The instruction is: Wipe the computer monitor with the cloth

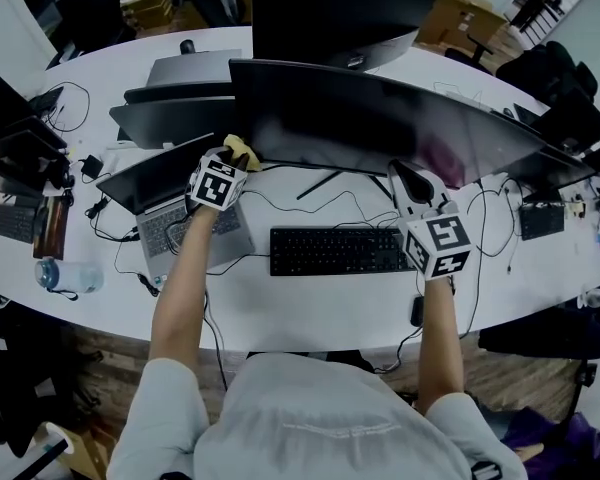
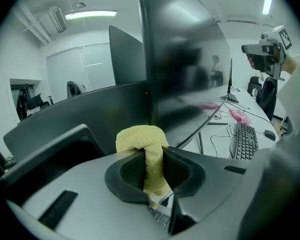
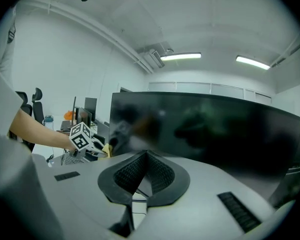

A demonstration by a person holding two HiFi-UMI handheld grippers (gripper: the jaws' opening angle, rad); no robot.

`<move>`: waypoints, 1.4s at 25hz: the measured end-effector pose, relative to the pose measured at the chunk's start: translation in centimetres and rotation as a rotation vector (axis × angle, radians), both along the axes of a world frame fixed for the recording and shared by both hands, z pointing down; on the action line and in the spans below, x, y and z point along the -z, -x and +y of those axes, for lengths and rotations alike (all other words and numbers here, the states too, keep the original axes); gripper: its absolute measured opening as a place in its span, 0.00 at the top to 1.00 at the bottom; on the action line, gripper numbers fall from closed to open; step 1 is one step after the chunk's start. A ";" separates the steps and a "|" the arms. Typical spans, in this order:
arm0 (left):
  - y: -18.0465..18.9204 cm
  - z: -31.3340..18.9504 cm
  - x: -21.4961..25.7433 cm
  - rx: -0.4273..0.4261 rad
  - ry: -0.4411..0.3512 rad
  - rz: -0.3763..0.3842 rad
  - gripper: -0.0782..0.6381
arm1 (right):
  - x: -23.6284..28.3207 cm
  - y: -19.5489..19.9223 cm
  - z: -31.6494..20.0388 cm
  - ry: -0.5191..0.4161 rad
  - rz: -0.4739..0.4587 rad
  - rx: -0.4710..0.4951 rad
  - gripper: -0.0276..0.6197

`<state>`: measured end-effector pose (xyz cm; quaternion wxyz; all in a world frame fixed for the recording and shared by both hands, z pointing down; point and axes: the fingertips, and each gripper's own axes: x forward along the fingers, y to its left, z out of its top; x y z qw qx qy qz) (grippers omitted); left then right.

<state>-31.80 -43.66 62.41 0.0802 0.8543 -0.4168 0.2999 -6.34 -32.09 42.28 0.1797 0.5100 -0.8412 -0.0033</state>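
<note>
Left of the table's (image 1: 310, 303) middle, the left gripper's (image 2: 152, 166) jaws pinch the soft, limp cloth (image 2: 142, 140) mid-fold beside the monitor (image 1: 380, 118); the right gripper's (image 3: 142, 171) jaws sit closed, empty.

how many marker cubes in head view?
2. One black-and-white marker cube on the left gripper, by the grey laptop; the other on the right gripper, beside the black keyboard.

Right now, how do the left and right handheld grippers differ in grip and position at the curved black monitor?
The left gripper is shut on a yellow terry cloth; the right gripper is shut, empty. The left gripper sits at the curved black monitor's left edge; the right gripper faces its right half. Both carry marker cubes.
</note>
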 end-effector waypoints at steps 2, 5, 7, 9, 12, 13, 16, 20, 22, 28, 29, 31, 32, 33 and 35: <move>0.1 0.1 -0.9 0.015 0.017 0.007 0.79 | -0.5 -0.7 0.2 0.011 0.005 -0.010 0.92; 0.2 0.4 -2.6 0.057 0.060 0.044 0.79 | -1.0 -1.6 0.6 0.027 0.015 -0.018 0.92; 0.3 0.5 -3.6 0.101 0.096 0.107 0.79 | -1.3 -2.3 0.7 0.036 0.017 -0.029 0.92; 0.3 0.5 -4.2 0.132 0.118 0.157 0.79 | -1.5 -3.1 0.7 0.041 0.015 -0.044 0.92; 0.2 0.5 -4.7 0.185 0.160 0.277 0.79 | -2.0 -4.0 0.8 0.050 0.010 -0.059 0.92; 0.2 0.5 -4.8 0.208 0.182 0.334 0.79 | -2.2 -4.1 0.8 0.055 0.009 -0.059 0.92; 0.0 0.9 -5.5 0.268 0.253 0.495 0.79 | -2.9 -4.3 1.1 0.072 0.019 -0.050 0.92; -0.5 1.0 -5.7 0.349 0.300 0.704 0.79 | -3.6 -4.8 1.6 0.086 0.034 -0.048 0.92; -0.6 0.9 -5.8 0.383 0.315 0.799 0.79 | -4.1 -5.1 2.1 0.095 0.041 -0.050 0.92; -1.4 1.0 -6.0 0.433 0.319 0.980 0.79 | -5.3 -6.8 3.5 0.117 0.034 -0.086 0.92; -1.9 1.1 -6.0 0.434 0.321 1.001 0.79 | -5.3 -7.2 3.6 0.115 0.028 -0.098 0.92; -3.0 1.1 -6.0 0.432 0.325 1.021 0.79 | -5.2 -8.0 3.8 0.107 0.019 -0.118 0.92; -3.5 1.0 -6.0 0.435 0.324 1.023 0.79 | -5.0 -8.5 3.8 0.100 0.014 -0.125 0.92; -3.8 1.0 -6.0 0.441 0.322 1.024 0.79 | -4.9 -8.9 3.9 0.094 0.008 -0.130 0.92; -4.1 1.1 -6.0 0.455 0.317 1.024 0.79 | -4.7 -9.8 3.9 0.088 -0.003 -0.135 0.92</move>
